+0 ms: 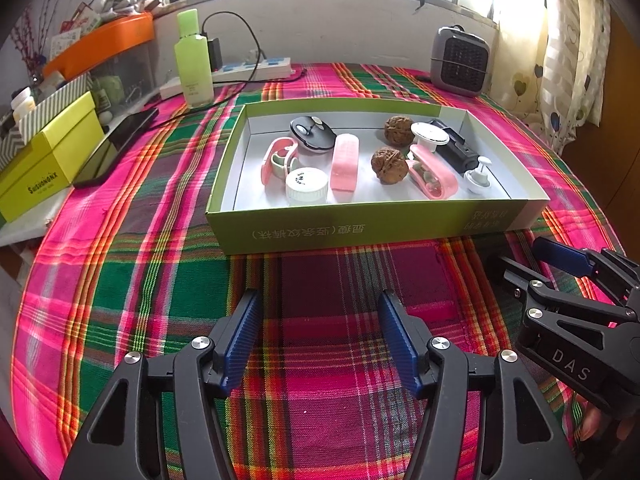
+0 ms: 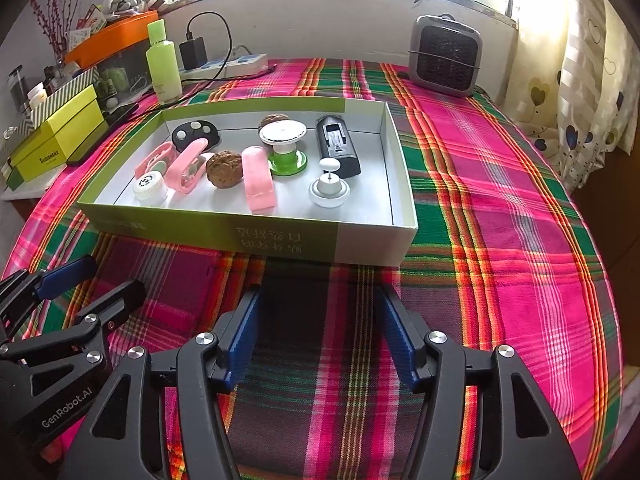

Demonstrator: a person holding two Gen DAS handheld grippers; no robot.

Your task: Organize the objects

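Left wrist view: left gripper [image 1: 320, 336] and right gripper [image 2: 320, 336] hover empty, jaws apart, near the green box [image 1: 360, 232]; items look sorted already, so next likely reach in or finish.

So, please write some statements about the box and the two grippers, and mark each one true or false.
1. Two brown wrinkled walnuts lie inside the shallow green cardboard box. True.
2. The left gripper holds a walnut. False: its jaws are open and empty.
3. The tall light-green plastic bottle stands outside the box. True.
4. The right gripper is shut. False: open, nothing between its jaws.
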